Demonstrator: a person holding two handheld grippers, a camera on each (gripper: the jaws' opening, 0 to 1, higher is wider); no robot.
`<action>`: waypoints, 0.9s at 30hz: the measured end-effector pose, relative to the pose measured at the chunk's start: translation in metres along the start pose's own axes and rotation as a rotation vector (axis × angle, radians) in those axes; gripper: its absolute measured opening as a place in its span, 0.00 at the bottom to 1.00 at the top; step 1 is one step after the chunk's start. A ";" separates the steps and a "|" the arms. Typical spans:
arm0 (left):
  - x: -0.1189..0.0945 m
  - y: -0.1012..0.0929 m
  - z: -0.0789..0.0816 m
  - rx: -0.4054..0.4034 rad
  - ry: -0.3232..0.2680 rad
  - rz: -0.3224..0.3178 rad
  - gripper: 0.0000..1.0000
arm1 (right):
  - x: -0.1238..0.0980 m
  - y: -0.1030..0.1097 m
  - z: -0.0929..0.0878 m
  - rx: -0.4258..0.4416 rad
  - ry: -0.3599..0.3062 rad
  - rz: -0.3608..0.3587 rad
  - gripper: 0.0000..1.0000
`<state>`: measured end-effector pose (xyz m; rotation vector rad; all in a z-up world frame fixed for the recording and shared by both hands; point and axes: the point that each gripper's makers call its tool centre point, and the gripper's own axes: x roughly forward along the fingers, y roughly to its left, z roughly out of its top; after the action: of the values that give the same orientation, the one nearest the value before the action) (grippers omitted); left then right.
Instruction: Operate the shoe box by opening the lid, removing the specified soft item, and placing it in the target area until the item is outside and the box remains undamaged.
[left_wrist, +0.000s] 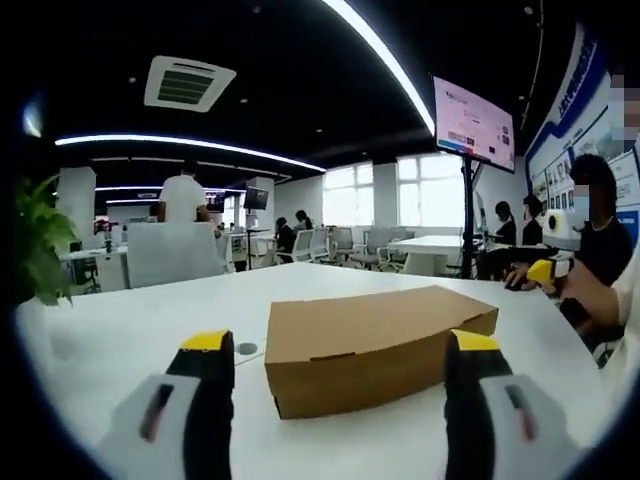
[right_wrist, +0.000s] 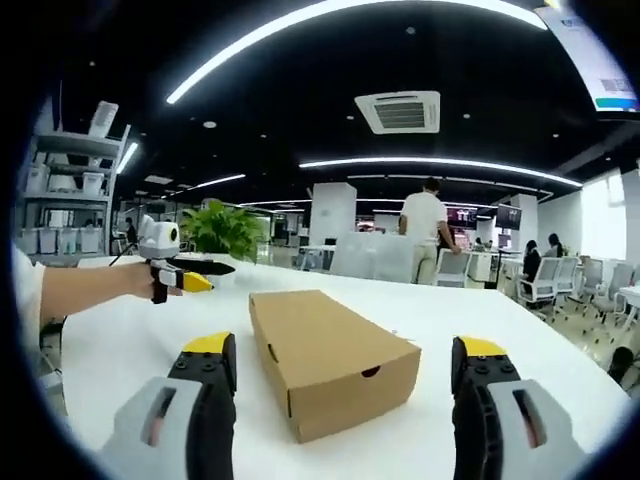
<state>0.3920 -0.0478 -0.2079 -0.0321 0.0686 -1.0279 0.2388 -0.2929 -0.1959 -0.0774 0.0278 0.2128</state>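
Observation:
A closed brown cardboard shoe box lies on the white table, its lid down. In the left gripper view my left gripper is open, its yellow-tipped jaws standing wide apart just short of the box with nothing held. Off to the right, a hand holds my right gripper above the table edge. In the right gripper view the same box points one short end at me. My right gripper is open and empty before it. The left gripper hovers at the left in a hand.
A potted plant stands at the table's far side, with shelves beyond. A person sits at the right edge of the table. A screen on a stand, chairs and other desks fill the room behind.

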 end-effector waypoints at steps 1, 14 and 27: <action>0.001 0.000 -0.004 -0.004 0.014 -0.004 0.90 | -0.001 -0.001 -0.002 -0.001 -0.002 -0.012 0.92; 0.015 0.017 -0.007 0.026 0.043 -0.010 0.92 | 0.014 0.012 -0.026 -0.004 0.048 -0.004 0.90; 0.034 0.020 -0.019 0.027 0.066 -0.057 0.93 | 0.022 0.012 -0.038 0.020 0.074 -0.075 0.90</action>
<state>0.4252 -0.0668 -0.2292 0.0249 0.1141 -1.0863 0.2574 -0.2795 -0.2358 -0.0663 0.1006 0.1351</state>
